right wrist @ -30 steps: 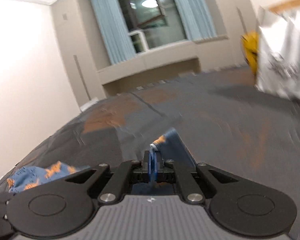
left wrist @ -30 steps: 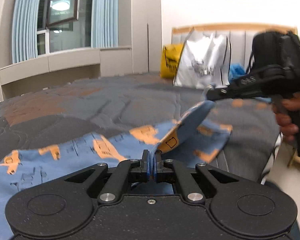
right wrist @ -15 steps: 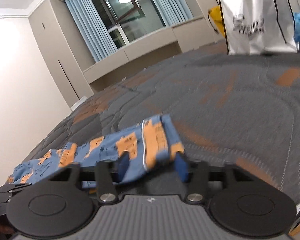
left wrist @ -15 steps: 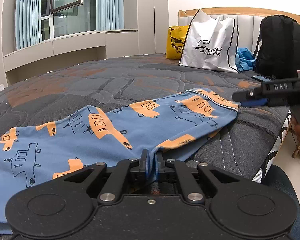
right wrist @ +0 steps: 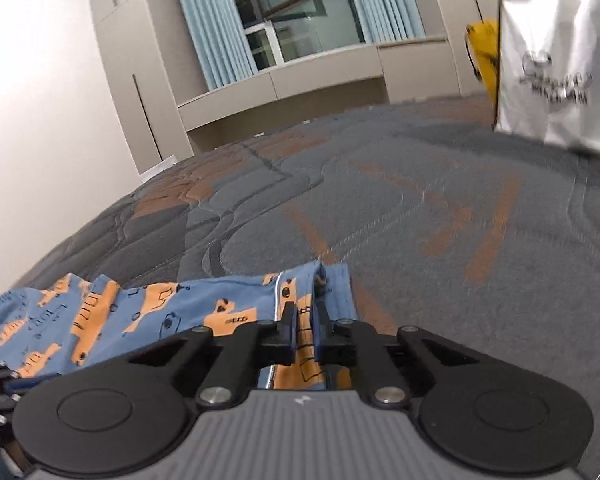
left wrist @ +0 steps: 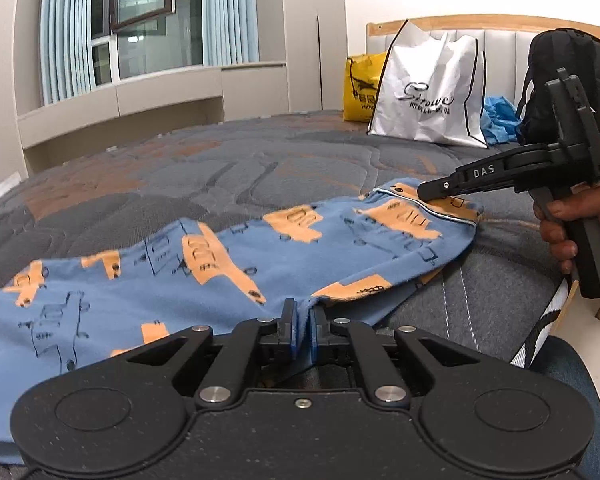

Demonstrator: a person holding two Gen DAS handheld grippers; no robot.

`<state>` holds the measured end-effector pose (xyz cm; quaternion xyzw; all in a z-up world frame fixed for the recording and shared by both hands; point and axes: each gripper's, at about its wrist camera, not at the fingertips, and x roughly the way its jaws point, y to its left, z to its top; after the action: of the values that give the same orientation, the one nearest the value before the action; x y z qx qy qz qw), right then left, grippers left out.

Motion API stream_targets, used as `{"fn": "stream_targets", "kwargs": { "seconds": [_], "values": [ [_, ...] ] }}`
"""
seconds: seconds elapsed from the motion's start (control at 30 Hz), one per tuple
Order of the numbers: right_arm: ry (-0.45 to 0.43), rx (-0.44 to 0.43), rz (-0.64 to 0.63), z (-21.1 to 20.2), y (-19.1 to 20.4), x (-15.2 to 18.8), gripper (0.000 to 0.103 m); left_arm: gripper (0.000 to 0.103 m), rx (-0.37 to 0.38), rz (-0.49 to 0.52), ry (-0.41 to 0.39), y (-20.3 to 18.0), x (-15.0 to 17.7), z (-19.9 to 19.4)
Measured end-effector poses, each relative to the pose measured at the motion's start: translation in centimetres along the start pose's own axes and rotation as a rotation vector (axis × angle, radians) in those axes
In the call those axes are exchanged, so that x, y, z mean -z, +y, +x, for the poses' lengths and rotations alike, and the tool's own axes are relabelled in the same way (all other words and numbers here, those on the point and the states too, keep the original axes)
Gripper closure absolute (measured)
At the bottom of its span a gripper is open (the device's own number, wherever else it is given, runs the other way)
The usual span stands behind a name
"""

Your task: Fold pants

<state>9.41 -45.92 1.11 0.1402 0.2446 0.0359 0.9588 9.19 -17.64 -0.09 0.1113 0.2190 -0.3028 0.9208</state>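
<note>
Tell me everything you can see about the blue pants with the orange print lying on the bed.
The blue pants with orange vehicle shapes outlined in black look like soft knit cotton with thin white piping near one end. They lie spread fairly flat, lightly rippled, across the grey and orange quilted bedspread near its edge. The left gripper pinches a fold of the near edge; the right gripper has fabric between its nearly closed fingers at the piped end.

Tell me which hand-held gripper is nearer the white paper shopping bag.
Right. The right hand-held gripper pinches the blue patterned pants at the end toward the white paper shopping bag; the left hand-held gripper grips their near edge, farther away.
</note>
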Motion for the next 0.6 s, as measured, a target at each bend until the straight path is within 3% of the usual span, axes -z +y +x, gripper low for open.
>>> {"fn": "stream_targets", "kwargs": {
  "seconds": [0.23,0.4,0.5,0.6],
  "values": [
    [-0.060,0.044,-0.045,-0.9,0.2,-1.6,0.096,0.097,0.006,0.030,0.003,-0.7,-0.2,0.1],
    [-0.013,0.085,-0.049,-0.1,-0.3,-0.5,0.096,0.095,0.021,0.037,0.027,-0.7,0.3,0.3],
    [0.007,0.091,-0.037,0.0,-0.7,0.3,0.096,0.089,0.029,0.023,0.024,-0.4,0.4,0.2],
    [0.017,0.094,-0.043,0.1,-0.8,0.2,0.095,0.071,0.042,-0.011,0.015,0.0,0.4,0.0]
  ]
}}
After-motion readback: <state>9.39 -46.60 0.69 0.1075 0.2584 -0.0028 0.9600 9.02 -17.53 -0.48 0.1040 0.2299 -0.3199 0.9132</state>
